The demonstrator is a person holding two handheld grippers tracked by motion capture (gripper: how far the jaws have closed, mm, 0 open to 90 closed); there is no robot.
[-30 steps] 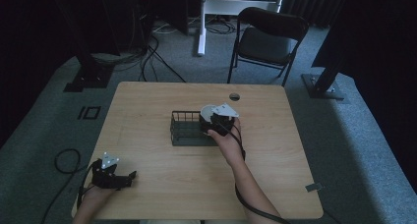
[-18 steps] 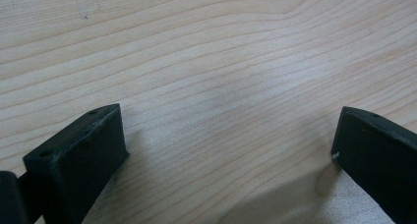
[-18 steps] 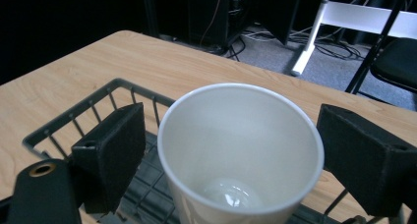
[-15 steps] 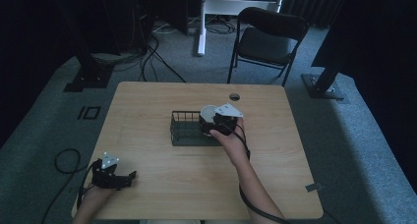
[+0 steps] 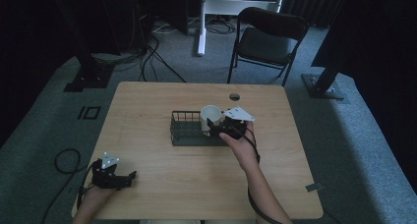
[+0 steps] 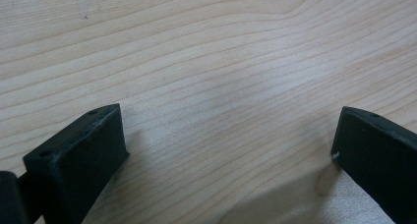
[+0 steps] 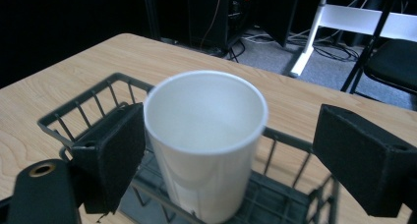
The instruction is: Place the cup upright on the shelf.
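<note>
Standing upright in the wire basket [image 5: 189,130] we see 1 white cup [image 7: 206,135] — right gripper [image 7: 236,150] spread around it, ungrasped; left gripper [image 6: 226,150] — splayed over bare table [image 5: 162,96].

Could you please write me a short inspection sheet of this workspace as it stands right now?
Surface: wooden table, bare wood, with a small round hole near the far edge.
Job's things: white cup upright in the black wire basket.
Clutter: nothing seen.
Grippers: right gripper open, jaws either side of the cup, one jaw touching it; left gripper open, low over bare wood.
Cables: left gripper's cable loops off the table's edge; more on the floor behind.
Surroundings: black folding chair, dark stands, grey carpet.
</note>
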